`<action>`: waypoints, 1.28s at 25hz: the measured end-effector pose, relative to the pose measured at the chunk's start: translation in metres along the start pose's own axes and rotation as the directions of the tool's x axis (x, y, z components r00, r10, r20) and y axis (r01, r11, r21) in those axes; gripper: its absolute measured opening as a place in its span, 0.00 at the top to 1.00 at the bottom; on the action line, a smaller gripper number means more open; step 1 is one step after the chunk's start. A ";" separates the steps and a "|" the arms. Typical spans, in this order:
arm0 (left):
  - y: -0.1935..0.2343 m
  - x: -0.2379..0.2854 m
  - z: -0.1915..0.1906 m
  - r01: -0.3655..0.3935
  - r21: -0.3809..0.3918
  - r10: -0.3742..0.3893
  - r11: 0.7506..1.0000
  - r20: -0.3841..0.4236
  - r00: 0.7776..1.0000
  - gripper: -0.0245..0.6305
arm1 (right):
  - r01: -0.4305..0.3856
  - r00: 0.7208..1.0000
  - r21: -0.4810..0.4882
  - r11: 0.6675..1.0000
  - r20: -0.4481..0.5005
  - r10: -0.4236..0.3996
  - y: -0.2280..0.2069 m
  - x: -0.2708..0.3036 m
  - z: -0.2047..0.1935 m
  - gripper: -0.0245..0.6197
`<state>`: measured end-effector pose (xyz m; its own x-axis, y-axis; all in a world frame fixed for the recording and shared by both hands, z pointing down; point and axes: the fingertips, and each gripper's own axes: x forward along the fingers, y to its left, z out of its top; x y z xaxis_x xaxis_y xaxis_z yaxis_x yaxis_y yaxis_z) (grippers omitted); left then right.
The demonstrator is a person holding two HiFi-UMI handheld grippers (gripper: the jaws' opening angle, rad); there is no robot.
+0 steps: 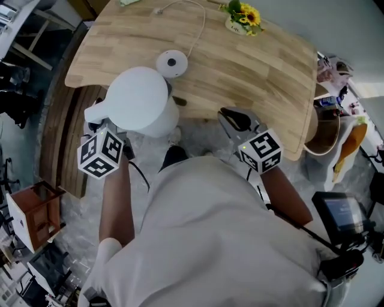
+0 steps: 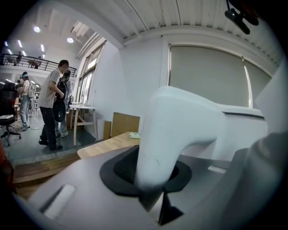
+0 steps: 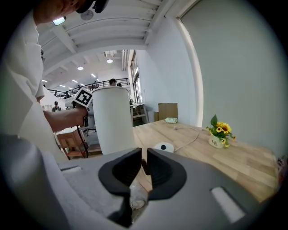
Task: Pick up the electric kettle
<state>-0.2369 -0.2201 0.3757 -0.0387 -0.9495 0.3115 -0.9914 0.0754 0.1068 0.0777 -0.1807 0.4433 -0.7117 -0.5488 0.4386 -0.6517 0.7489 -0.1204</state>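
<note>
The white electric kettle (image 1: 141,99) hangs off its round white base (image 1: 172,62), over the table's near edge. My left gripper (image 1: 99,120) is shut on the kettle's handle (image 2: 180,130), which fills the left gripper view between the dark pads (image 2: 121,168). In the right gripper view the kettle body (image 3: 112,119) stands upright to the left, with the base (image 3: 163,147) on the wood beyond it. My right gripper (image 1: 235,120) hovers at the table's near edge, right of the kettle, jaws shut with nothing in them (image 3: 141,168).
The wooden table (image 1: 252,72) carries a small pot of sunflowers (image 1: 243,18) at the far side and a white cable (image 1: 195,24) running to the base. A brown box (image 1: 36,213) sits on the floor at left. People stand far off in the left gripper view.
</note>
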 end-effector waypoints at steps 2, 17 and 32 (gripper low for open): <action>-0.001 -0.004 -0.001 0.000 0.002 -0.001 1.000 0.002 1.000 0.85 | -0.003 1.000 -0.010 1.000 0.003 0.003 0.003 -0.001 0.001 0.90; 0.010 -0.019 -0.006 -0.023 0.012 0.023 1.000 0.005 1.000 0.85 | -0.039 0.999 -0.061 0.997 -0.017 0.038 0.022 0.011 -0.001 0.91; 0.012 -0.020 -0.005 -0.028 0.019 0.028 0.999 0.010 1.000 0.85 | -0.057 0.998 -0.094 0.994 -0.016 0.056 0.031 0.015 0.007 0.92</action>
<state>-0.2476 -0.1983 0.3757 -0.0676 -0.9501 0.3045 -0.9921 0.0963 0.0804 0.0449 -0.1682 0.4399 -0.7424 -0.5002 0.4457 -0.5827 0.8104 -0.0611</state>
